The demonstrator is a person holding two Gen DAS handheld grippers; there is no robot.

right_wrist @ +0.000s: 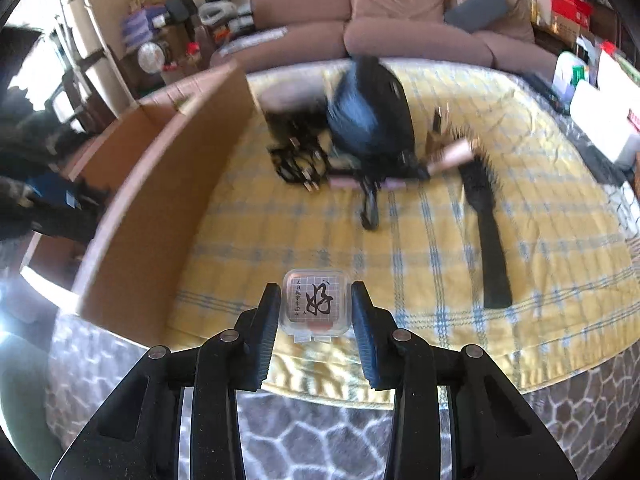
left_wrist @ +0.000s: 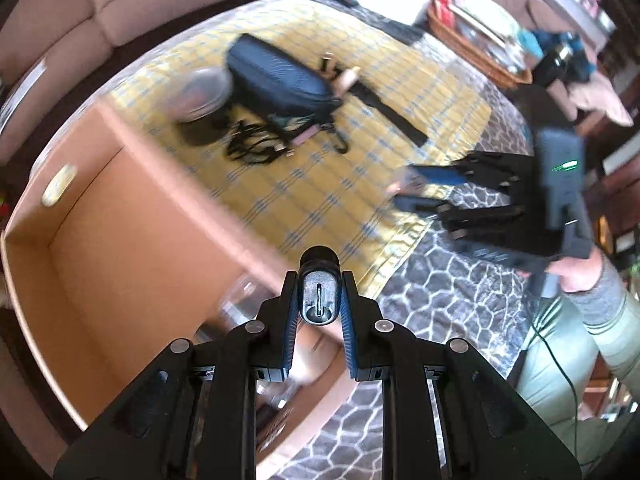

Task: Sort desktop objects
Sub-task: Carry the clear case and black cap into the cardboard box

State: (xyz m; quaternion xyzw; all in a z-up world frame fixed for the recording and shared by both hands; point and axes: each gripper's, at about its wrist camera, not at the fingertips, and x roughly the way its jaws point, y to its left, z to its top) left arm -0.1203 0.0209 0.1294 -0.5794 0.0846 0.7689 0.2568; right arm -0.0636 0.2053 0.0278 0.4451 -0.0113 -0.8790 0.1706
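Above the near wall of the cardboard box [left_wrist: 120, 216], the left hand-held gripper [left_wrist: 319, 300] clamped a small grey metal piece [left_wrist: 319, 300]. Over the yellow checked quilt [right_wrist: 400, 240], the right hand-held gripper [right_wrist: 316, 307] pinched a clear square case [right_wrist: 316, 307]. Beyond lay a dark pouch [right_wrist: 372, 116], tangled cables [right_wrist: 296, 164] and a black hairbrush [right_wrist: 486, 220]

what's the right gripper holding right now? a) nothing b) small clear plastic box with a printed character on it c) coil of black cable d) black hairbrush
b: in the right wrist view the right gripper has its two fingers closed on the sides of the small clear box, while the hairbrush lies on the yellow cloth.
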